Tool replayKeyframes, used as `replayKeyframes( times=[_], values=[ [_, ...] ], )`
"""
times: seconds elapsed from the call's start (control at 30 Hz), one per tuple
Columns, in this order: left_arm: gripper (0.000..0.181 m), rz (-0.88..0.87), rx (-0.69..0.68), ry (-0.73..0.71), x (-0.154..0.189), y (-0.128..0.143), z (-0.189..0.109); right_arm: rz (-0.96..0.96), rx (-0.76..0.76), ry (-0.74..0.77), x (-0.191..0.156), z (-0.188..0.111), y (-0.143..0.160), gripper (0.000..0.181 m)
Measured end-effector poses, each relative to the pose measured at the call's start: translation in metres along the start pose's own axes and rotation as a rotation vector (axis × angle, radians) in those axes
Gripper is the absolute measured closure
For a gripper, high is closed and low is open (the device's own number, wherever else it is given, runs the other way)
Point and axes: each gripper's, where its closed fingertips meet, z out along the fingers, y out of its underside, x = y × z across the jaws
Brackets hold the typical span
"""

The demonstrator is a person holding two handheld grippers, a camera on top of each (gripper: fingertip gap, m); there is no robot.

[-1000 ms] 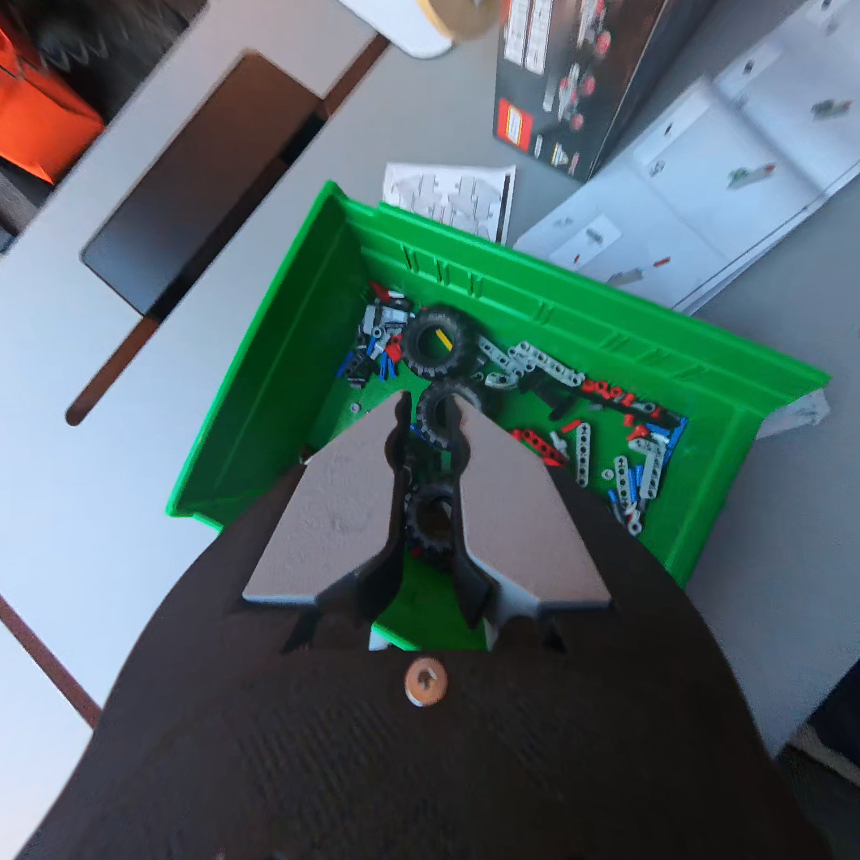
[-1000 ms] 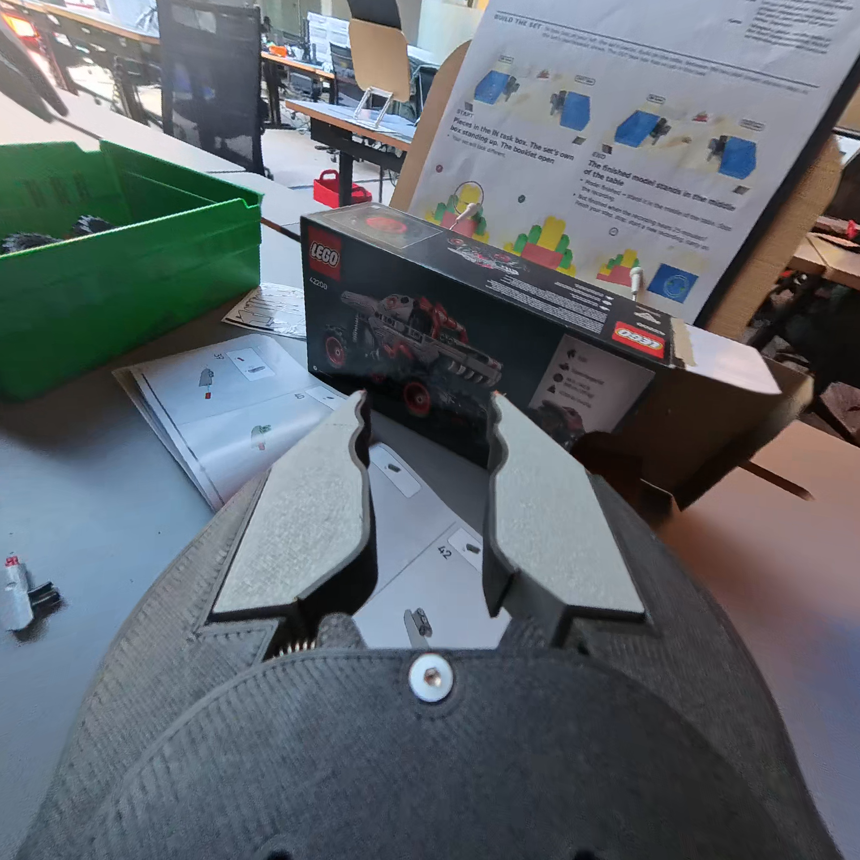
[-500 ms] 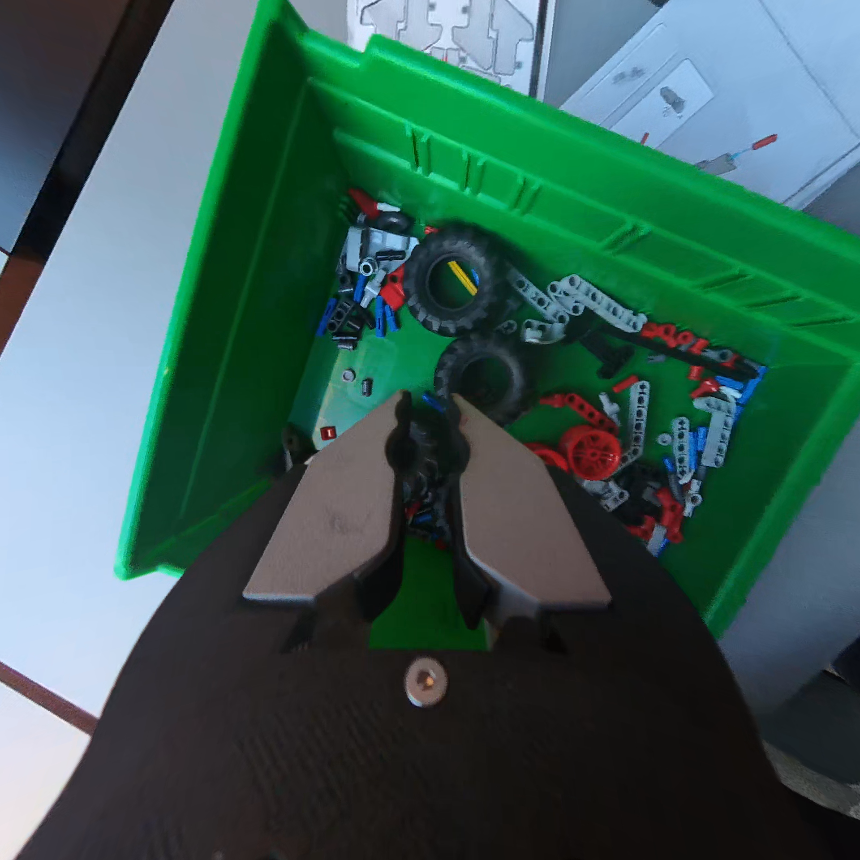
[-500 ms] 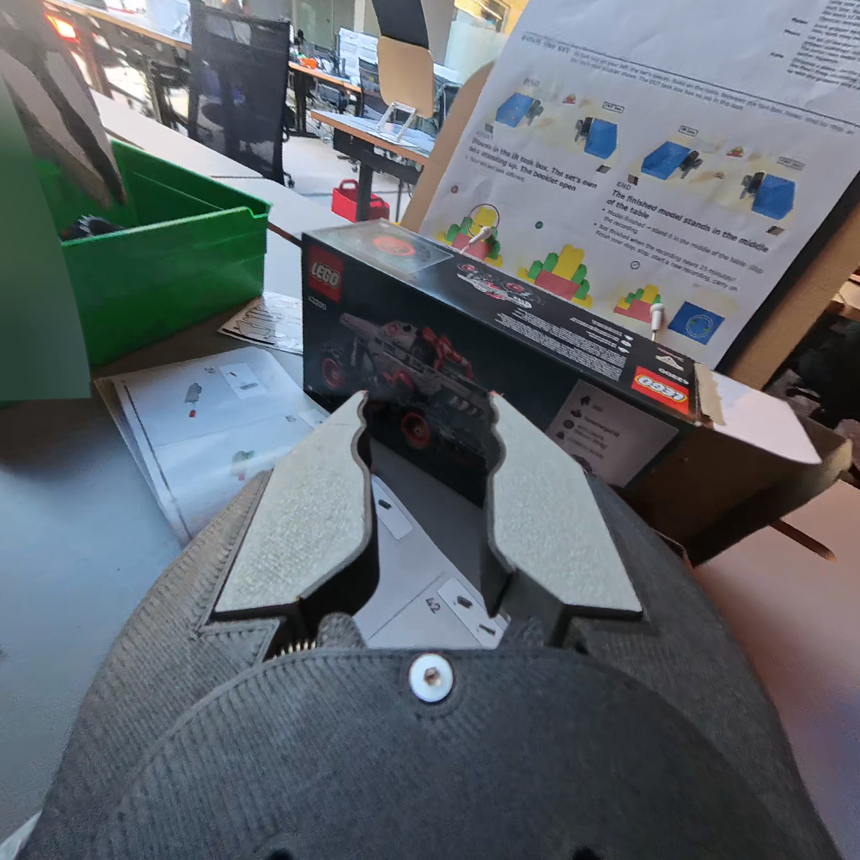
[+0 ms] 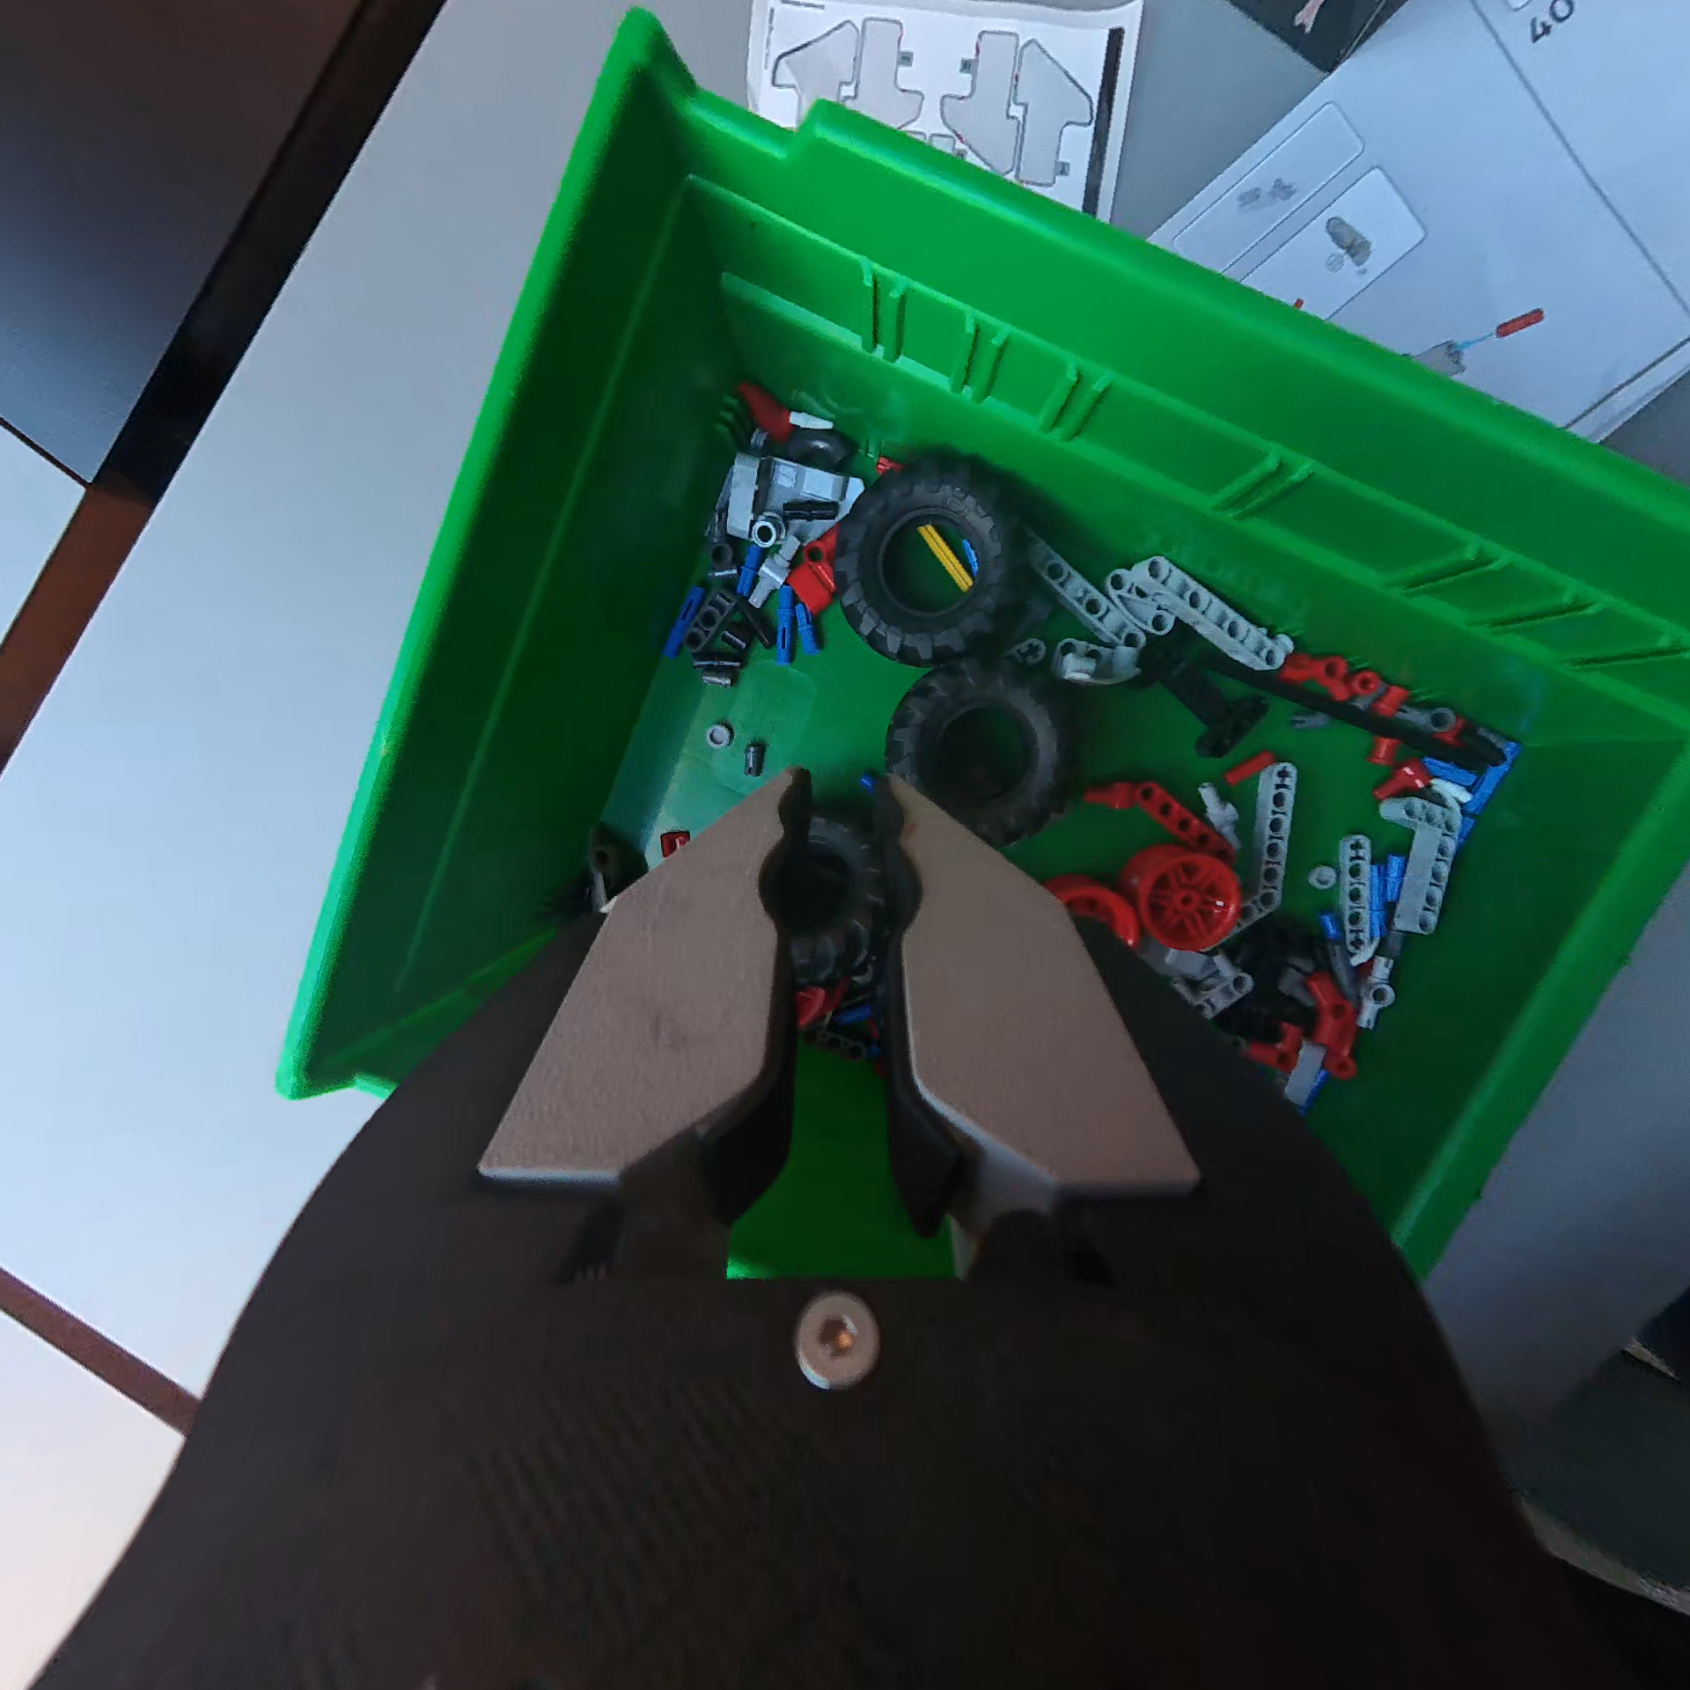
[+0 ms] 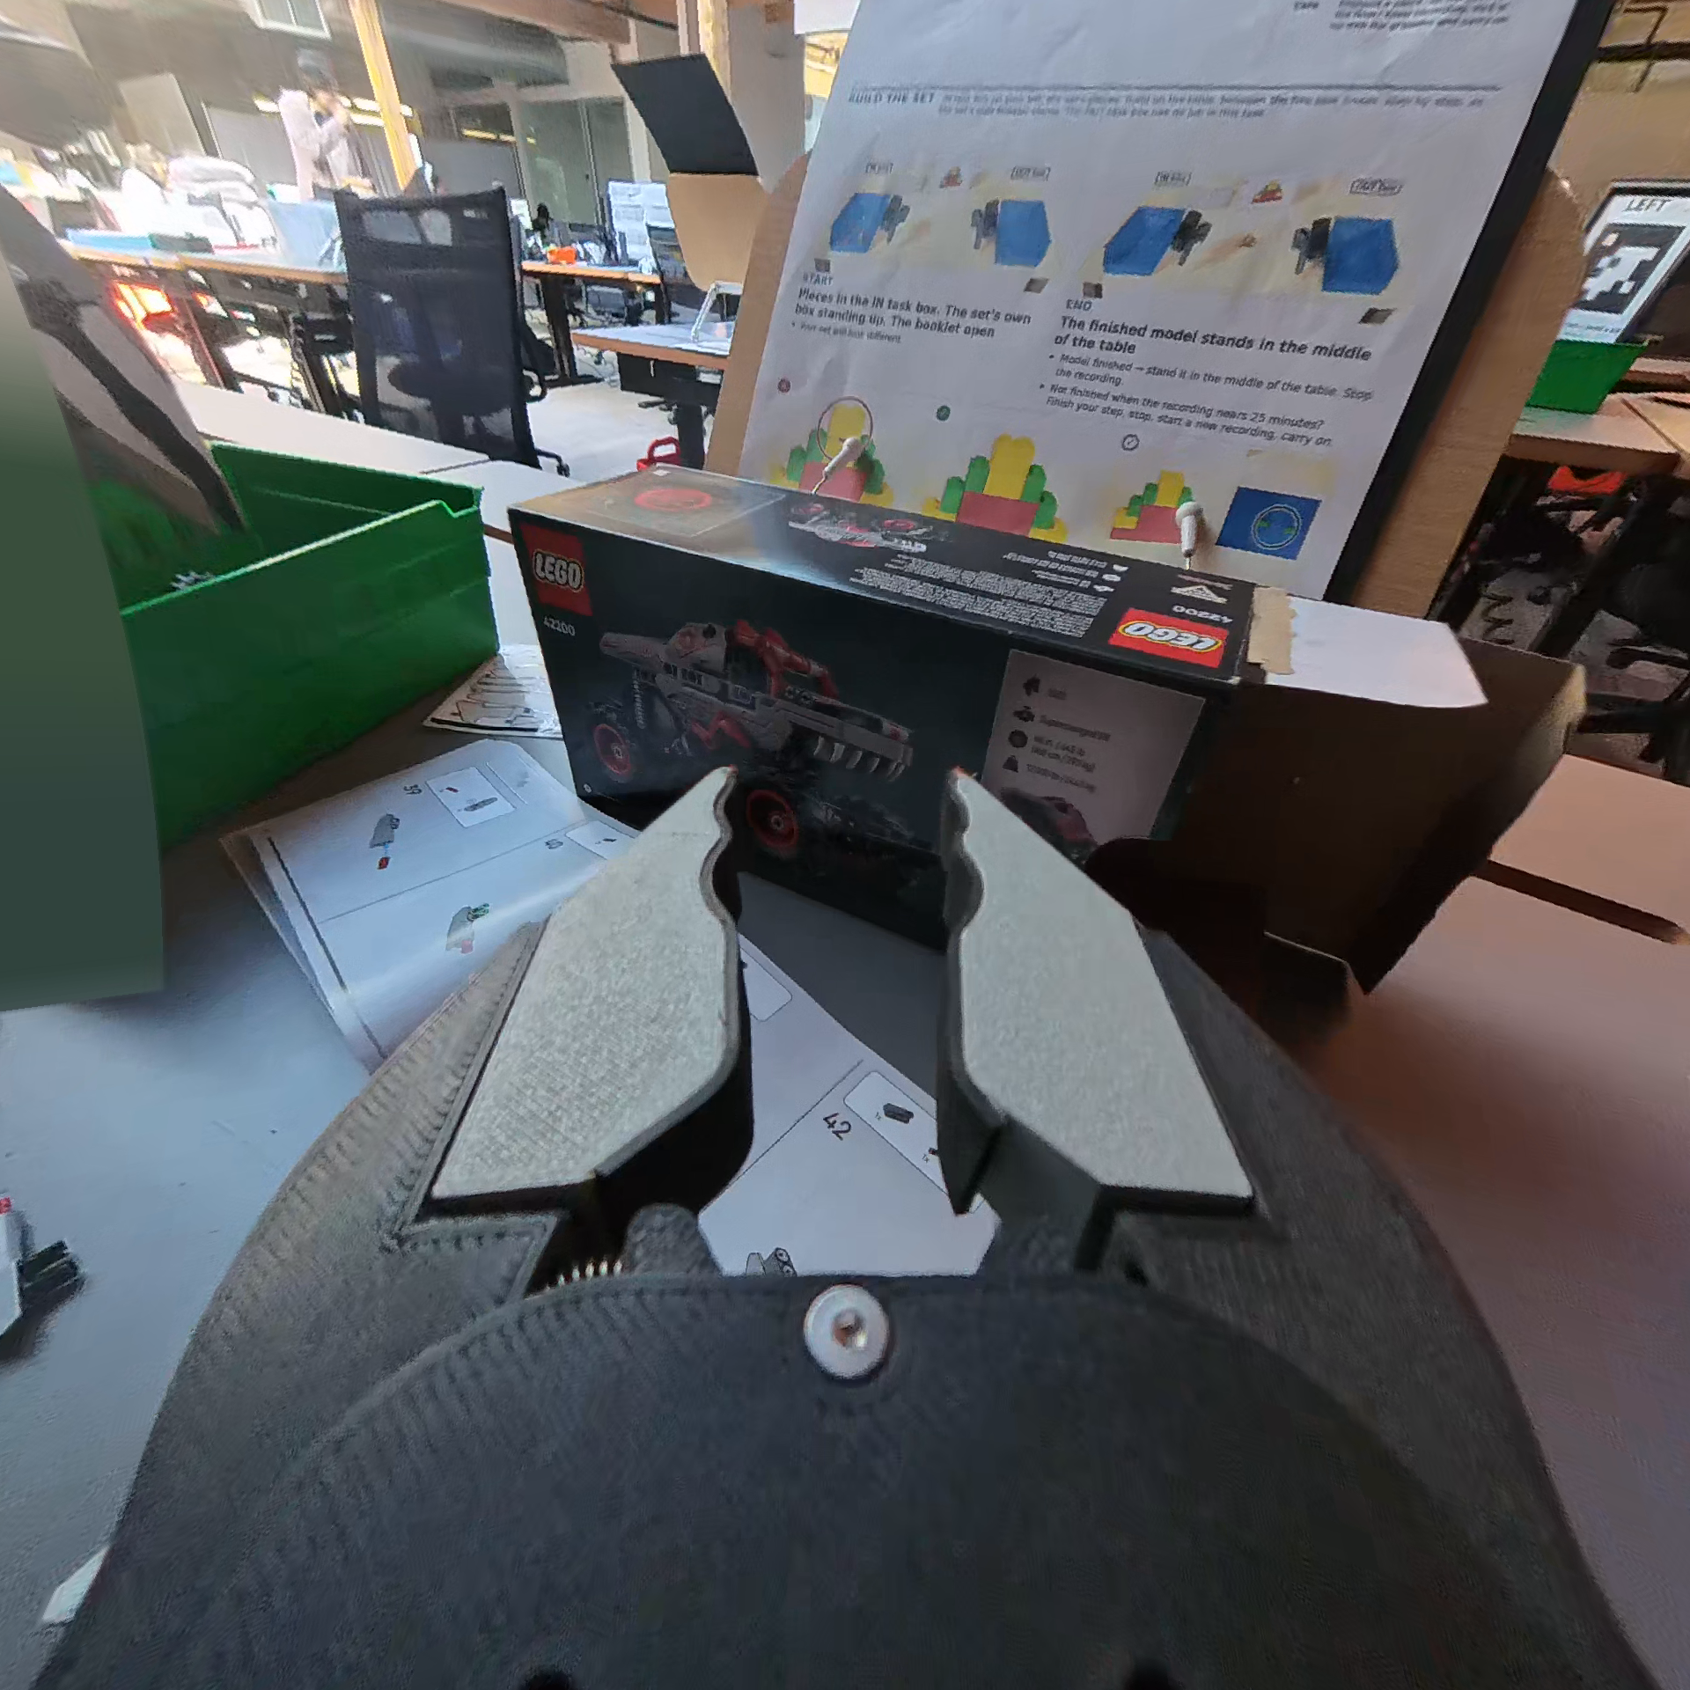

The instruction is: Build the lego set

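Observation:
A green bin (image 5: 567, 549) holds loose Lego parts: two black tyres (image 5: 933, 572) (image 5: 983, 750), red wheel hubs (image 5: 1184, 896), grey beams (image 5: 1189, 613) and small blue, red and black pins. My left gripper (image 5: 843, 782) hovers over the bin's near part, its jaws a narrow gap apart and empty. A third black tyre (image 5: 828, 892) shows through that gap below. My right gripper (image 6: 841, 777) is open and empty, low above the open instruction booklet (image 6: 457, 869), pointing at the black Lego box (image 6: 823, 695). The bin also shows in the right wrist view (image 6: 320, 658).
A sticker sheet (image 5: 942, 91) lies behind the bin. A small grey and black sub-assembly (image 6: 27, 1271) lies on the table at the right wrist view's left edge. A poster board (image 6: 1143, 274) stands behind the box. Chairs and desks lie beyond. My right fingertips sit around 45 centimeters from my left ones.
My left gripper has come closer over the bin, which now fills more of its view; its jaw gap is unchanged. My right gripper has shifted slightly and stays open.

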Motion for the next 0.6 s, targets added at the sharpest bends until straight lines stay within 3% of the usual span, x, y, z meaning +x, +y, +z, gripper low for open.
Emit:
replayKeyframes(
  times=[0.23, 0.6],
  values=[
    [0.171, -0.023, -0.005, 0.023, -0.002, 0.000, 0.007, -0.005, 0.022, -0.031, -0.007, -0.003, -0.006, 0.143],
    [0.171, 0.001, -0.023, 0.051, 0.008, -0.002, 0.013, -0.026, -0.067, -0.044, -0.011, 0.012, 0.018, 0.144]
  ],
)
